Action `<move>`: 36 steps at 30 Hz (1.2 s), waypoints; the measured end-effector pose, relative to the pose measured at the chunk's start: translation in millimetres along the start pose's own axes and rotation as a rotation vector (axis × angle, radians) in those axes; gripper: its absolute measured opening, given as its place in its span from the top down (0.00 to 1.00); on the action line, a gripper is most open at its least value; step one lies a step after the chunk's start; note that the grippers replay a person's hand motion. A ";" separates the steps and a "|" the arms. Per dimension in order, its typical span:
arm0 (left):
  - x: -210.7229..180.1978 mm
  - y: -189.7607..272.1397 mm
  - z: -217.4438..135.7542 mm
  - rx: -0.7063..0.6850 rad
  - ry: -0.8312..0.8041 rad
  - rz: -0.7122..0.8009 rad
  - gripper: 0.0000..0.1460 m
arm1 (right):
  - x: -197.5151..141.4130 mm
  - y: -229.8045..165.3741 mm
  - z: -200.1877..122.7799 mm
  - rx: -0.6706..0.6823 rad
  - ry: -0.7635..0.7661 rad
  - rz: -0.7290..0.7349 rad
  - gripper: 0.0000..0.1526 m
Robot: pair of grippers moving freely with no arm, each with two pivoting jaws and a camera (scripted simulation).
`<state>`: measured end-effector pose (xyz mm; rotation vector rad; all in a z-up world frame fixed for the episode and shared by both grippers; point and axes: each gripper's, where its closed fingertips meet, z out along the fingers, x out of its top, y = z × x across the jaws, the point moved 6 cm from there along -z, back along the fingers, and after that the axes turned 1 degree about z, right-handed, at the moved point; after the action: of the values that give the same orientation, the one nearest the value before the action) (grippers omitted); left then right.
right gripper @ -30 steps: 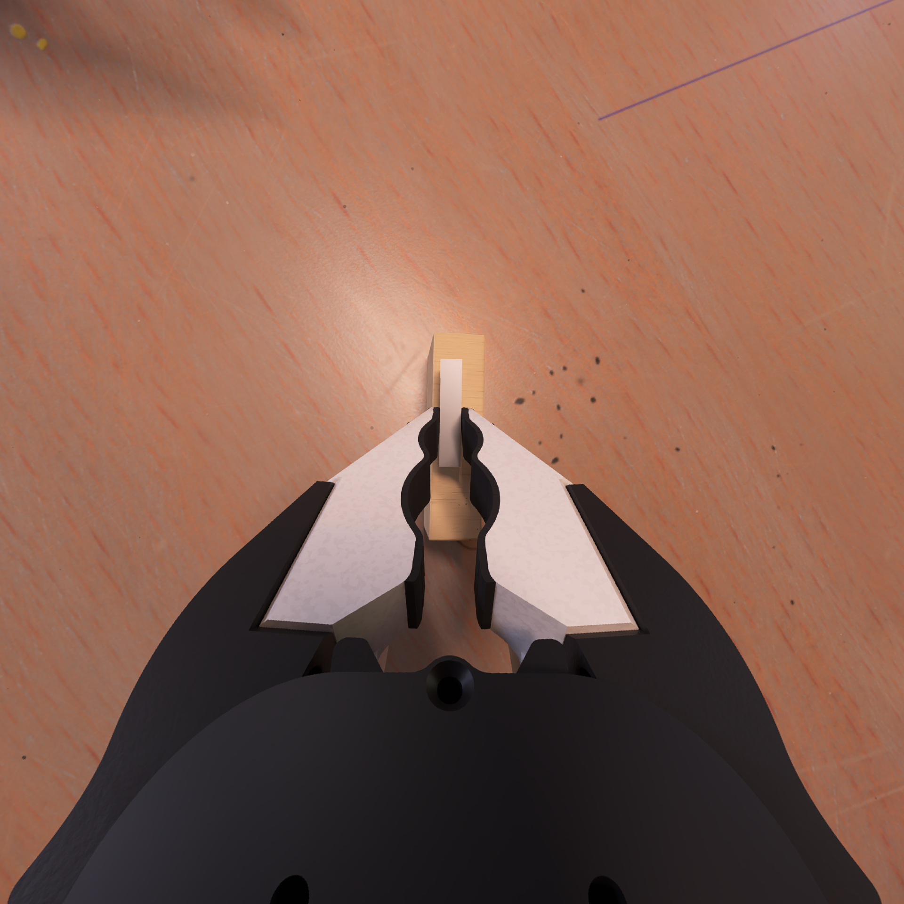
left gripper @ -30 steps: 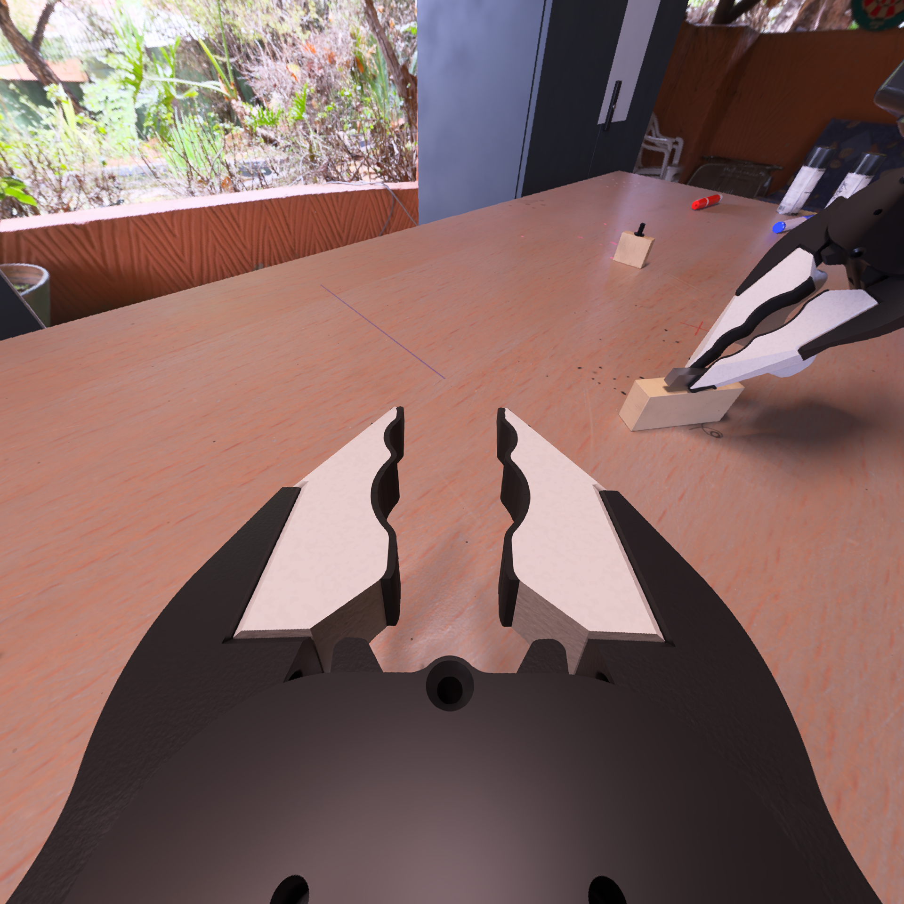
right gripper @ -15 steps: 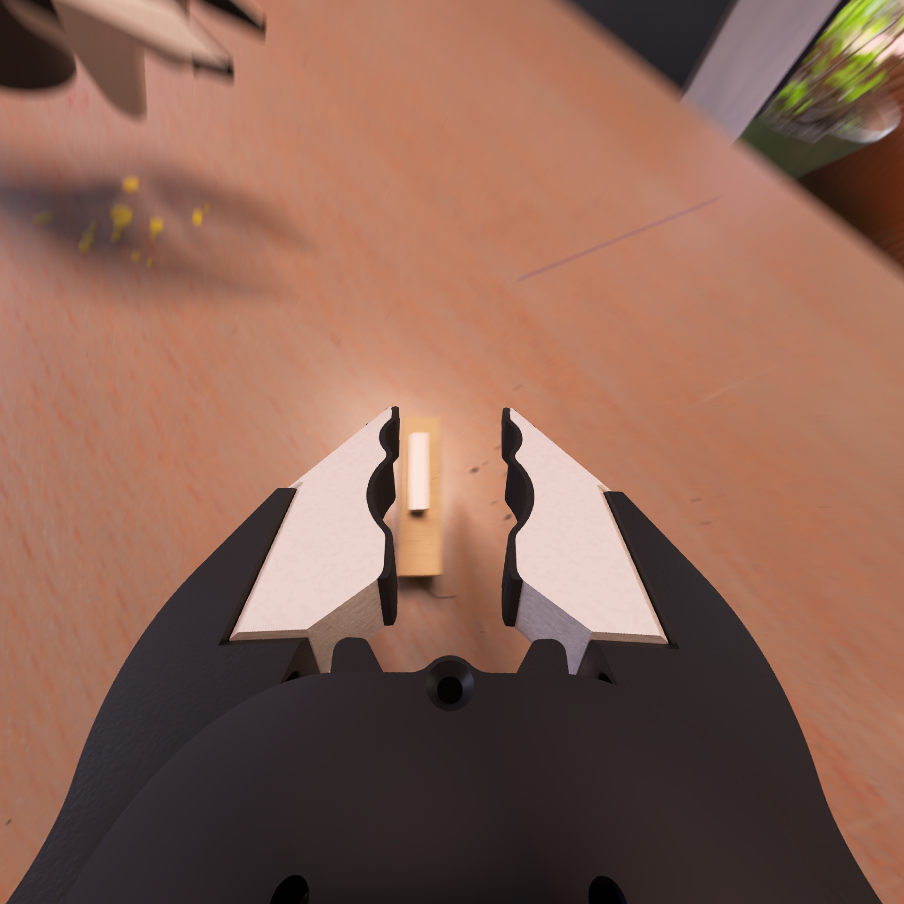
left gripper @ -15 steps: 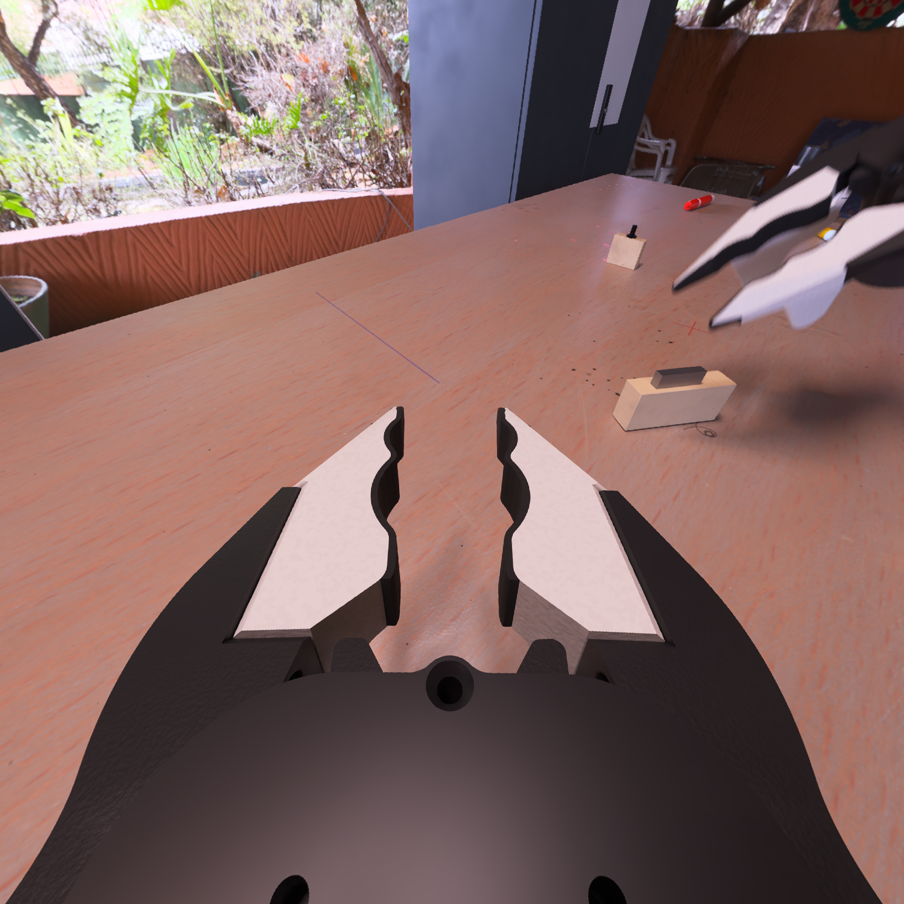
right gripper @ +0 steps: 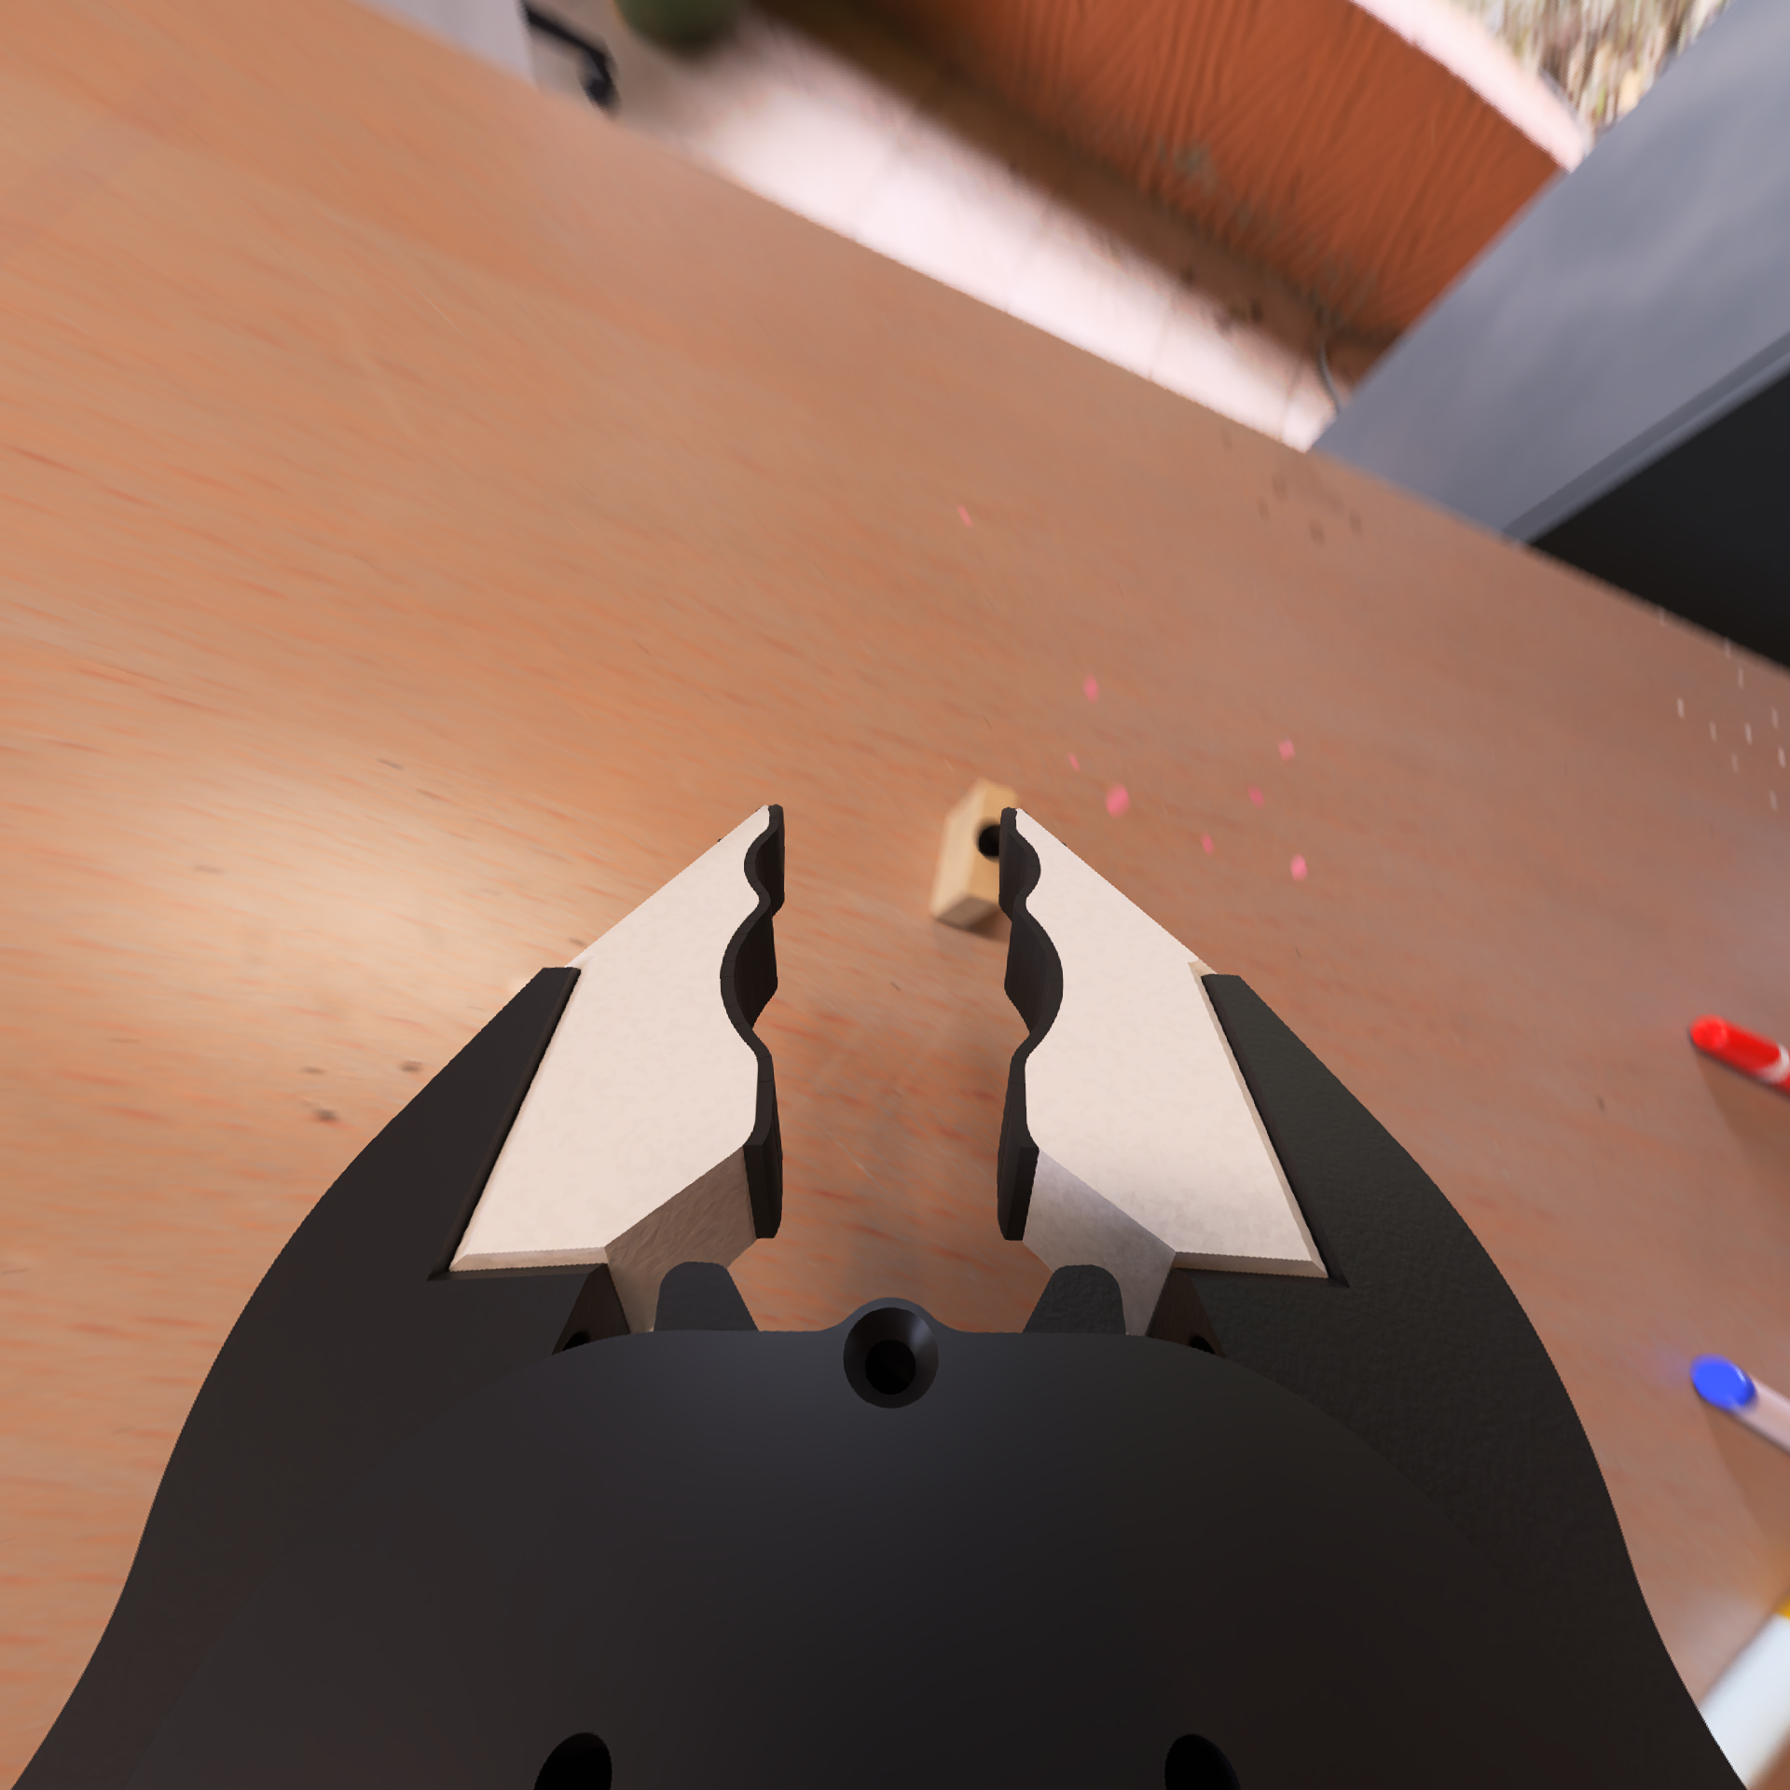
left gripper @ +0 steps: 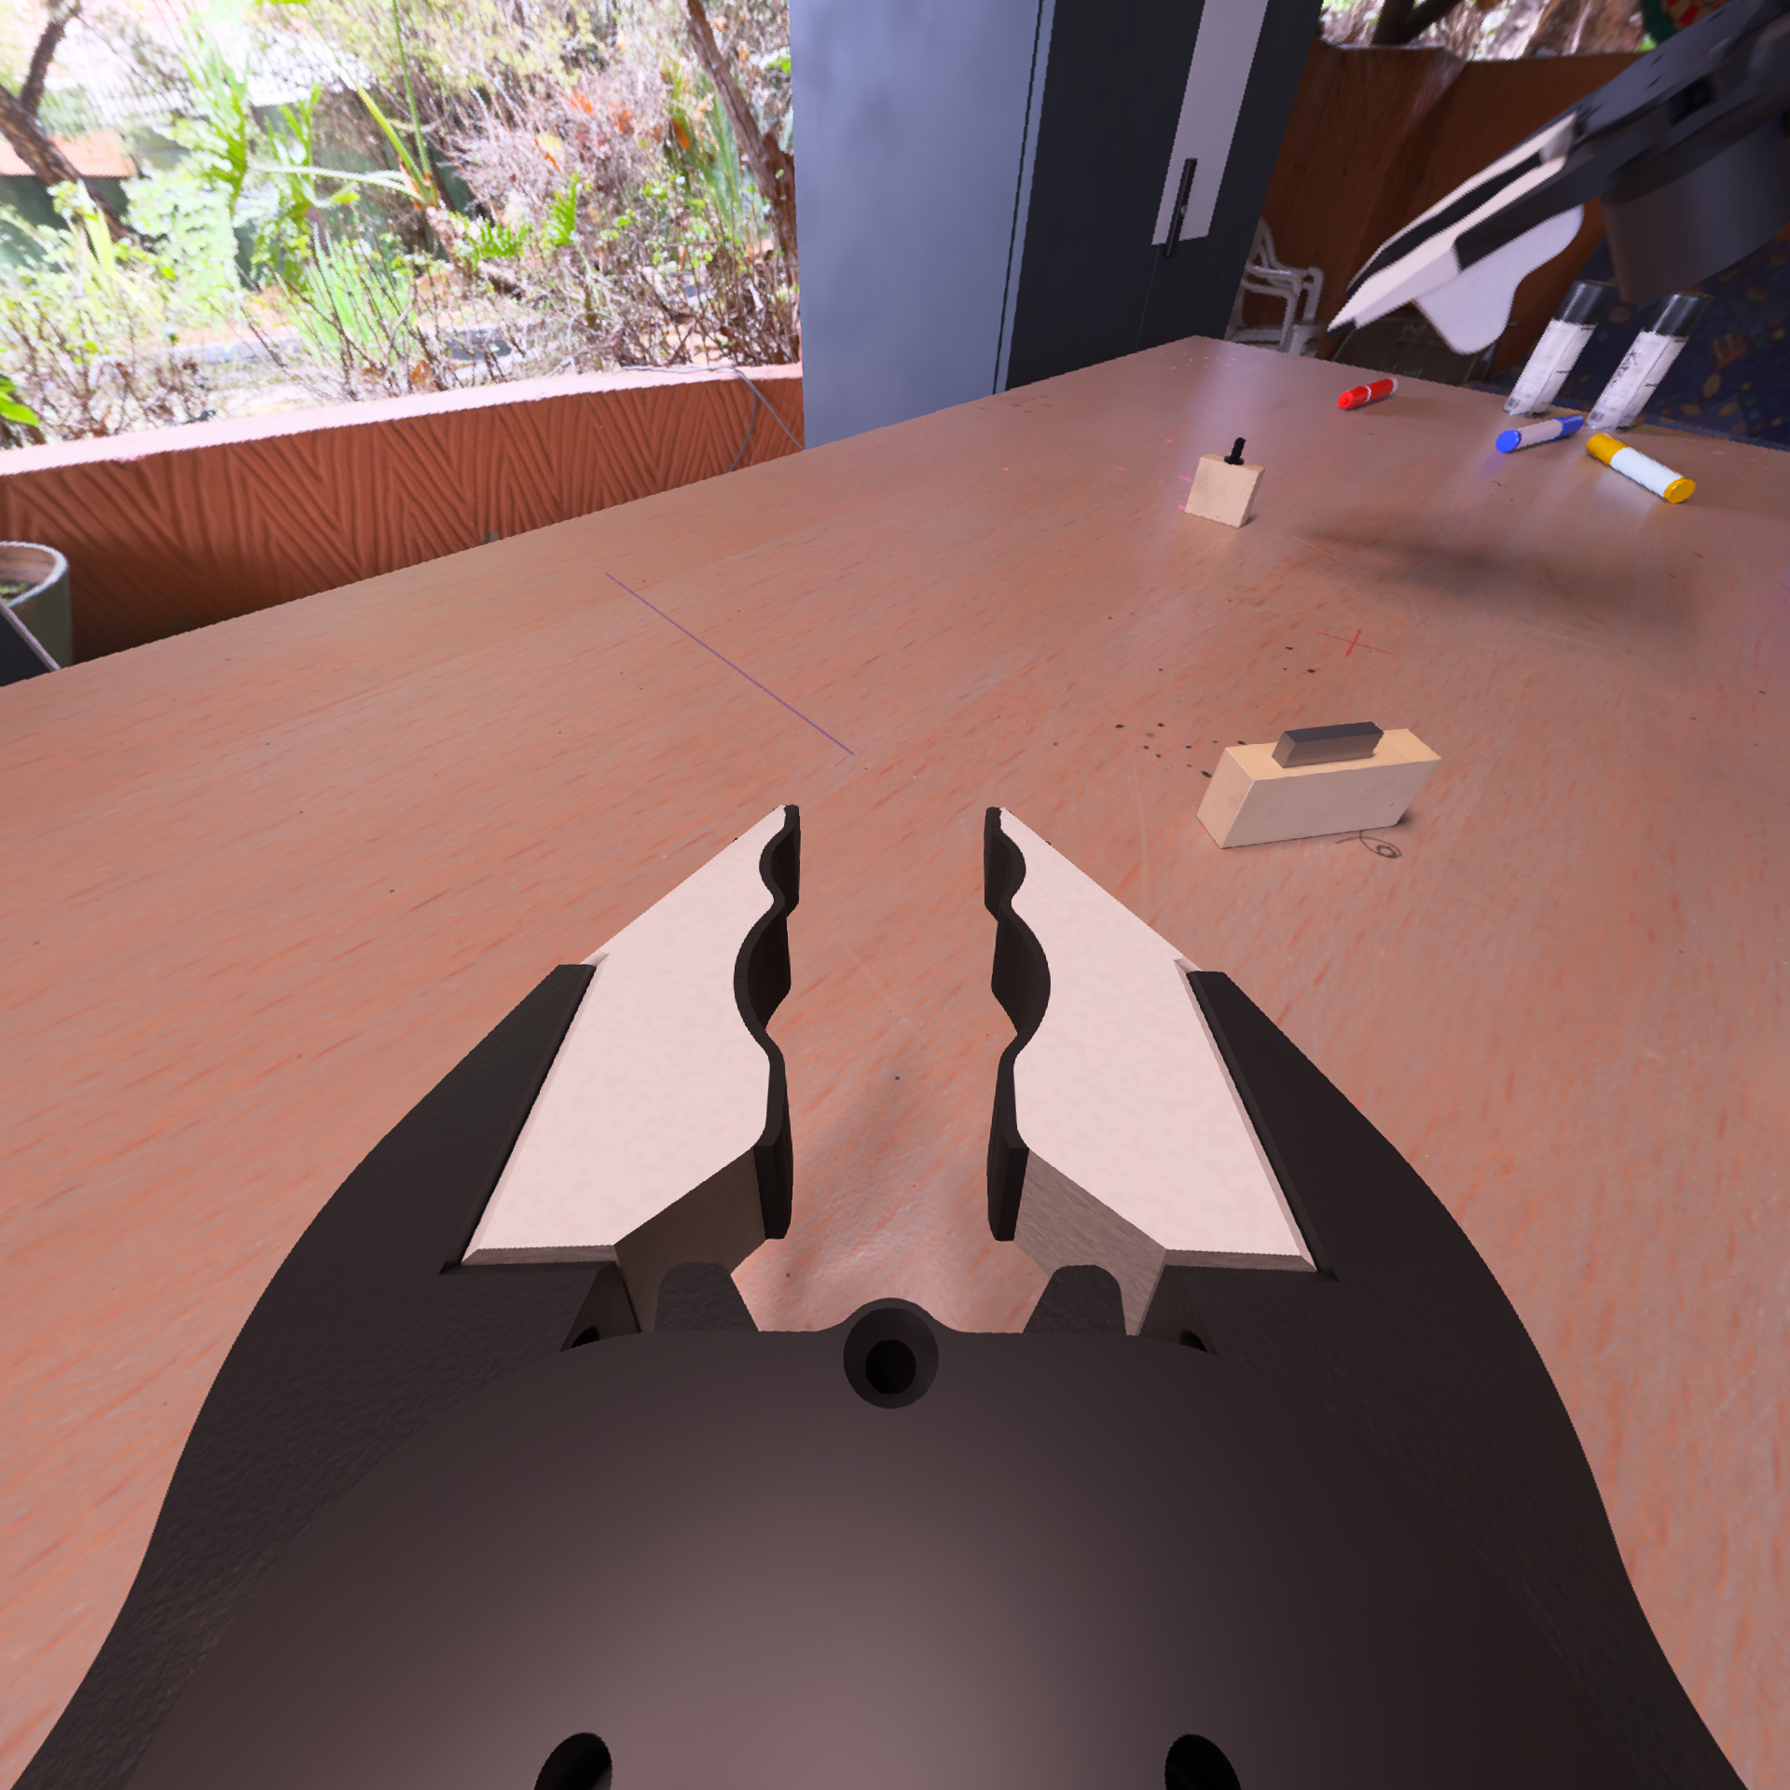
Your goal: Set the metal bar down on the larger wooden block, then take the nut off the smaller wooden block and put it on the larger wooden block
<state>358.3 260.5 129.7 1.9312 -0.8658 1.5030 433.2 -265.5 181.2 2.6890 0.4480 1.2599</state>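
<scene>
Partly hidden behind the empty, spread-jawed right gripper (right gripper: 889,823), the nut (right gripper: 988,841) on the smaller wooden block (right gripper: 965,877) blurs; left gripper (left gripper: 889,823) likewise spread, empty.

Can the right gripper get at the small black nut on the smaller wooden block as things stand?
Probably yes. The right gripper has open, empty jaws pointed at the smaller wooden block, and only bare table lies between. The small black nut sits exposed on top, partly behind one fingertip in the right wrist view.

Bright daylight, soft glare on table (left gripper: 484,872). Diffuse shadow under right gripper (left gripper: 1395,291). Left wrist view sharp; right wrist view motion-blurred at far edges, wide-angle bending throughout.
</scene>
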 end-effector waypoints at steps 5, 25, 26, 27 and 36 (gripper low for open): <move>0.1 -1.6 -1.1 0.005 0.002 -0.010 0.74 | -37.0 29.5 43.3 -0.080 -0.212 0.045 0.71; -4.3 -4.5 1.2 0.006 -0.016 -0.035 0.74 | -38.9 51.2 100.6 -0.011 -0.278 0.263 0.77; -4.3 -4.5 1.2 0.006 -0.016 -0.035 0.74 | -39.4 51.6 102.1 -0.010 -0.285 0.267 0.75; -4.3 -4.6 1.1 0.006 -0.015 -0.036 0.74 | -40.1 51.6 103.7 -0.005 -0.296 0.274 0.72; -4.0 -4.0 1.1 -0.001 -0.015 -0.034 0.74 | -41.6 45.9 104.0 0.053 -0.324 0.304 0.91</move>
<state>361.3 262.9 125.5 1.9487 -0.8364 1.4700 497.5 -322.3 95.8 3.0149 0.0324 0.8497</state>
